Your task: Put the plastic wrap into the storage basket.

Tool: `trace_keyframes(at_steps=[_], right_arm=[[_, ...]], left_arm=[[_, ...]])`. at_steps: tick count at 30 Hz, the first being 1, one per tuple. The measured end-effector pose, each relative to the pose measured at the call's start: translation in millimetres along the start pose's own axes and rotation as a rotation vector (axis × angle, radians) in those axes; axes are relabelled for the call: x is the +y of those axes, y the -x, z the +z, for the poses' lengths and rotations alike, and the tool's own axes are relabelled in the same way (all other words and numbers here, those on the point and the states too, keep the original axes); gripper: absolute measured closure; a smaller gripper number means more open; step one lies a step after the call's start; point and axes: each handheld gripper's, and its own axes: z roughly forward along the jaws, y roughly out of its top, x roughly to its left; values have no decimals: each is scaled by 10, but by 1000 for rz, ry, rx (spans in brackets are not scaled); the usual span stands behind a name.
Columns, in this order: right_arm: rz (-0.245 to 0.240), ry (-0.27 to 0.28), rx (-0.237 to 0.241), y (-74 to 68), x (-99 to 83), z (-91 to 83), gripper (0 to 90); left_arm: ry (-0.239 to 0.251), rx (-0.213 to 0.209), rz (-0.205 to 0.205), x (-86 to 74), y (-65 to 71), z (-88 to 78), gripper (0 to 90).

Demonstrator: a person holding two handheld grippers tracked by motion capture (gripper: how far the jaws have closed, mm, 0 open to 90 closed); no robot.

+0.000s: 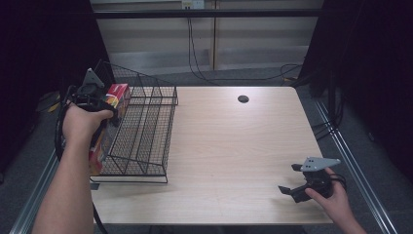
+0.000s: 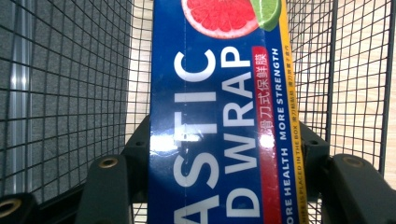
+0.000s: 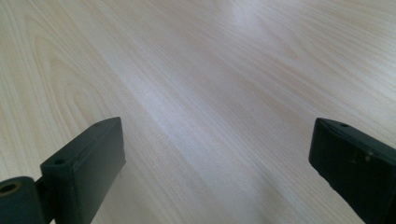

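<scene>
Plastic-wrap box (image 1: 108, 122) sits pinched in my left claw (image 1: 104, 105) at the bench's (image 1: 234, 146) left edge in the high view, its long axis running along the wire rack (image 1: 143, 131) and its far end already among the wires, while my right claw (image 1: 297, 181) rests spread near the near right corner, well apart. From the left claw view the jaws clamp the blue box's (image 2: 219, 116) long sides, and I read "PLASTIC WRAP", partly cut off, "MORE STRENGTH", Chinese characters and a grapefruit-and-lime picture, with rack mesh (image 2: 70, 93) around it. Right claw view: jaws spread over bare wood (image 3: 210, 93).
</scene>
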Motion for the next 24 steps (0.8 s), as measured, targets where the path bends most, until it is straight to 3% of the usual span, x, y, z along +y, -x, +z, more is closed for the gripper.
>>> trace_keyframes(at_steps=[1, 3, 11, 12, 24], right_arm=[[0, 0, 0, 0, 0, 0, 34], [0, 0, 0, 0, 0, 0, 34], [-1, -2, 6, -3, -2, 10, 34], [-2, -2, 5, -2, -2, 11, 34], [-6, -5, 3, -11, 0, 16, 34]], left_arm=[[-3, 3, 15, 7, -9, 6, 409], [-5, 5, 0, 12, 11, 20, 409], [-13, 15, 7, 31, 7, 29, 406], [-12, 9, -20, 28, 22, 34, 406], [-26, 22, -17, 49, 28, 57, 403]])
